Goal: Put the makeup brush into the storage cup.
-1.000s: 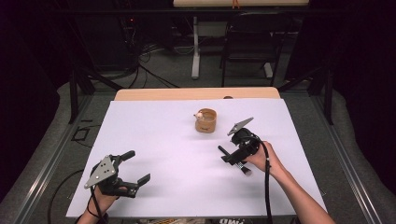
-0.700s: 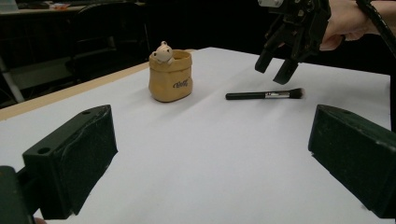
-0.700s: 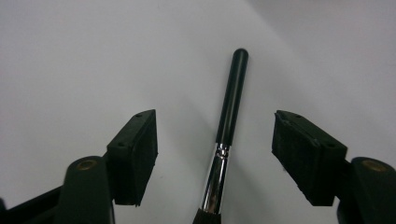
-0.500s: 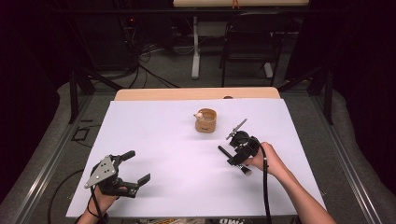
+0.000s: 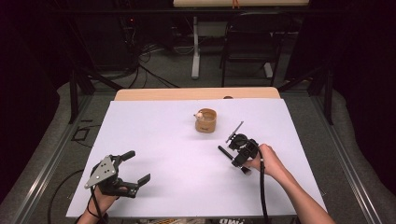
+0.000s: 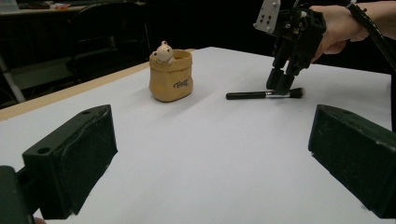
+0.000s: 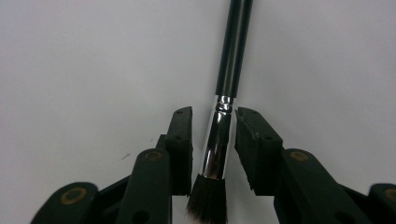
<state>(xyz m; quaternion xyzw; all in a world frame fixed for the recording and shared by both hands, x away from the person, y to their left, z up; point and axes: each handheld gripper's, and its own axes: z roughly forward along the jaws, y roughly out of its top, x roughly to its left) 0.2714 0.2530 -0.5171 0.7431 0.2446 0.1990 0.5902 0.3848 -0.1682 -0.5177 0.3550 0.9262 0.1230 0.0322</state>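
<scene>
Looking down from the high view, we see a white tabletop (image 5: 163, 140) with two hands working on it. The right tool (image 5: 236, 157) points down at a makeup brush (image 5: 226, 153) that lies flat on the right half of the tabletop, well in from the right edge. The right hand (image 5: 266, 161) holds this tool from behind.

In the right gripper view, the brush (image 7: 219, 140) lies between the two black jaws. Its shiny silver neck sits in the gap, its dark bristles point toward the tool, and its black handle runs away from it. The jaws have just been closing in on the brush. We still see a thin gap on each side of the silver neck, so the pads are not pressing on it yet.

The left tool (image 5: 133, 167) is near the front left corner of the tabletop. Its jaws are spread wide with nothing between them.

A small tan pot (image 5: 206, 121) with a little bear on its rim stands toward the back edge, near the middle. It is near the brush but not touching it.
</scene>
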